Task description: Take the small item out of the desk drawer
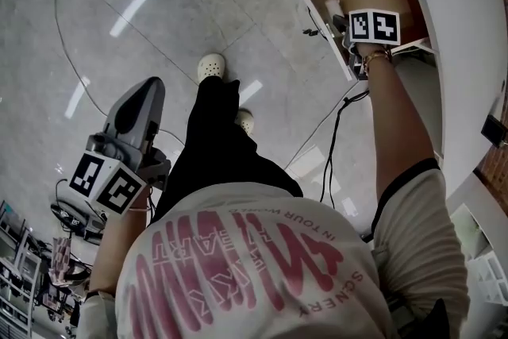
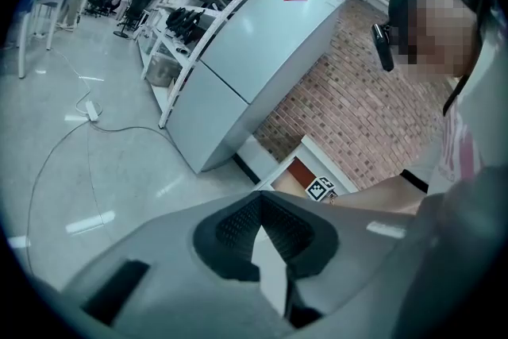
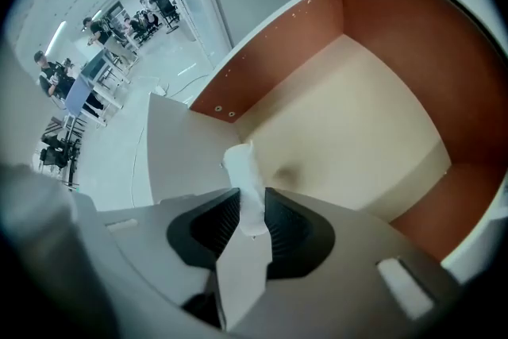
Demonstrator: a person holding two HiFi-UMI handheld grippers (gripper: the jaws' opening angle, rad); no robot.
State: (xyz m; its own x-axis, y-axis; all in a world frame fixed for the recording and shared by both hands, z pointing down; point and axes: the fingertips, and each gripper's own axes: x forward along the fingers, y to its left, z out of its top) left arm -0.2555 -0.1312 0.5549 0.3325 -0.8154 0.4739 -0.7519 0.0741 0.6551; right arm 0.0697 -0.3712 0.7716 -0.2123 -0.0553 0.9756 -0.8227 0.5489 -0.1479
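My right tongs (image 3: 248, 202) pinch the small white item (image 3: 240, 167), holding it inside the open drawer (image 3: 357, 123), close to one edge. My left tongs (image 2: 258, 206) hang low beside my leg, pressed together with nothing between them.

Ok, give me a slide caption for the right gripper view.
Right gripper clamps a small white item at the open drawer.

Loads of open room down inside the drawer (image 3: 373, 139). Hemmed in by brown side walls (image 3: 278, 44), white desk edge (image 1: 464, 52) close alongside, cables (image 1: 332, 140) dangling just outside.
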